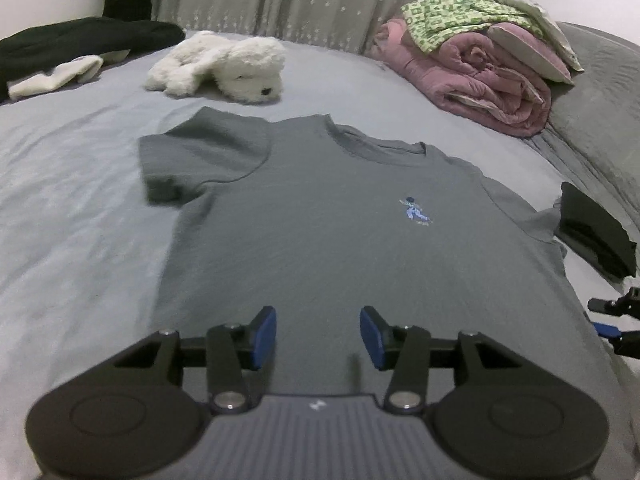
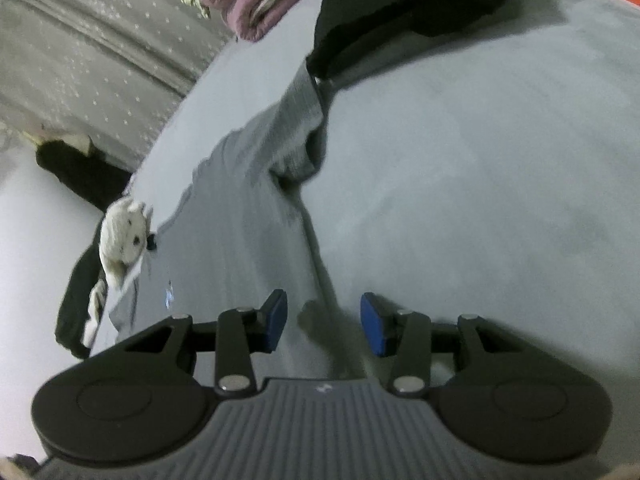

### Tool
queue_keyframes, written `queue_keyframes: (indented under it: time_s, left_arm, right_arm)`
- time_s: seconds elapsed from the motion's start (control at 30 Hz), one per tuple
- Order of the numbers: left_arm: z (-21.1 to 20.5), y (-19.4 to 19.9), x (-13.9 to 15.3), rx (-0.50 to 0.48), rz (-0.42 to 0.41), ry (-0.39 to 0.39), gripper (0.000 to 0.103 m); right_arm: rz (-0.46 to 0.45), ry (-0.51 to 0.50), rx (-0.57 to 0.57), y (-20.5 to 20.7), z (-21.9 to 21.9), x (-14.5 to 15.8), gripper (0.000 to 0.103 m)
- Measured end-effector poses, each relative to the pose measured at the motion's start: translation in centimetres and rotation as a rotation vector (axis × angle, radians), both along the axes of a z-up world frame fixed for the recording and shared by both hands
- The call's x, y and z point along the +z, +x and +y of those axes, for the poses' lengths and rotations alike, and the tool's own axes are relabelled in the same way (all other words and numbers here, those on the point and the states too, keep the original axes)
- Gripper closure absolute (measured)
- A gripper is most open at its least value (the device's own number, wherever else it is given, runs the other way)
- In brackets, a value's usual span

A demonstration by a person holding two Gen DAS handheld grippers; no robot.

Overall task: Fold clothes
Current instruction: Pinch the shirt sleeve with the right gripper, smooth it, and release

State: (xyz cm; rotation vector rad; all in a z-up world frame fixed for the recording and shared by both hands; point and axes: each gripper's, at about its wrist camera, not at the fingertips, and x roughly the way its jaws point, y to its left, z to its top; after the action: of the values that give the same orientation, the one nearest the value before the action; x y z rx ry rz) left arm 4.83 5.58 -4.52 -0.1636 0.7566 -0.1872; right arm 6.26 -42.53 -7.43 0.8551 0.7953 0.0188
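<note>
Bed with pale grey sheet; grey T-shirt spread flat on it, front up, collar toward the far side, small blue figure printed on the chest. Its sleeve on the left in the left wrist view is folded in over the shoulder. Left hand-held gripper over the shirt's lower part, blue pads apart, nothing between them. Right hand-held gripper above the shirt's side edge, where cloth meets sheet; jaws parted about as much, empty. White plush dog lies beyond the collar. Rolled pink quilt at far right with a green patterned cloth on top. Dark garment beside the shirt's right sleeve. Black clothes at far left. Right view blurred and tilted.
</note>
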Motion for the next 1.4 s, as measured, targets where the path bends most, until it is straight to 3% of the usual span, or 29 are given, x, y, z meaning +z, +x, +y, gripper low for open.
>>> queue_keyframes:
  time_s: [0.13,0.23,0.37,0.43,0.57,0.67,0.7,0.73,0.8,0.87,1.03,1.1,1.17,1.3,1.4]
  left_arm:
    - [-0.8,0.8,-1.3,-0.002,-0.067,-0.015,0.055]
    - [-1.1,1.5,-2.3,0.005,-0.092,-0.008,0.055]
    - [-1.7,1.9,-3.0,0.017,-0.116,0.018,0.050]
    - [-2.1,1.9,-3.2,0.020,-0.122,0.037,0.048]
    - [-3.1,2.0,-3.3,0.018,-0.128,0.104,0.045]
    - [-3.4,2.0,-3.3,0.024,-0.128,0.125,0.044]
    - [-3.4,2.0,-3.3,0.026,-0.127,0.126,0.043]
    - [-3.5,2.0,-3.3,0.029,-0.125,0.125,0.043]
    - [-3.6,2.0,-3.2,0.033,-0.122,0.126,0.042]
    - [-3.8,2.1,-3.1,0.042,-0.119,0.127,0.041]
    - [-4.3,2.5,-3.0,0.051,-0.112,0.126,0.039]
    - [-4.4,2.7,-2.9,0.052,-0.107,0.127,0.038]
    - [-4.4,2.7,-2.9,0.053,-0.104,0.127,0.038]
    - [-4.5,2.6,-3.0,0.045,-0.104,0.145,0.038]
    - [-4.6,2.6,-3.1,0.038,-0.104,0.164,0.038]
  right_arm:
    - [-0.074,0.066,-0.042,0.9,-0.8,-1.2,0.062]
    - [-0.111,0.131,-0.078,1.4,-1.5,-2.2,0.075]
    - [-0.106,0.068,-0.059,2.4,-1.3,-2.3,0.098]
    - [-0.098,0.012,-0.050,2.6,-1.1,-2.0,0.103]
    - [-0.077,-0.091,-0.138,2.3,-2.2,-1.3,0.103]
    - [-0.075,-0.041,-0.144,2.2,-3.2,-1.6,0.103]
    - [-0.077,-0.034,-0.138,2.1,-3.3,-1.6,0.103]
    - [-0.086,-0.014,-0.135,2.0,-3.3,-1.6,0.092]
    - [-0.107,0.028,-0.132,1.9,-3.3,-1.5,0.082]
    - [-0.130,0.059,-0.132,2.0,-3.0,-1.4,0.056]
    - [-0.112,0.022,-0.053,3.3,-0.4,-0.6,0.051]
    - [-0.098,-0.021,-0.006,3.9,1.1,-0.2,0.057]
    - [-0.052,-0.136,0.047,4.3,2.6,0.1,0.101]
    - [-0.012,-0.252,-0.038,3.8,2.6,0.8,0.102]
    - [-0.015,-0.243,-0.042,3.7,2.3,0.5,0.102]
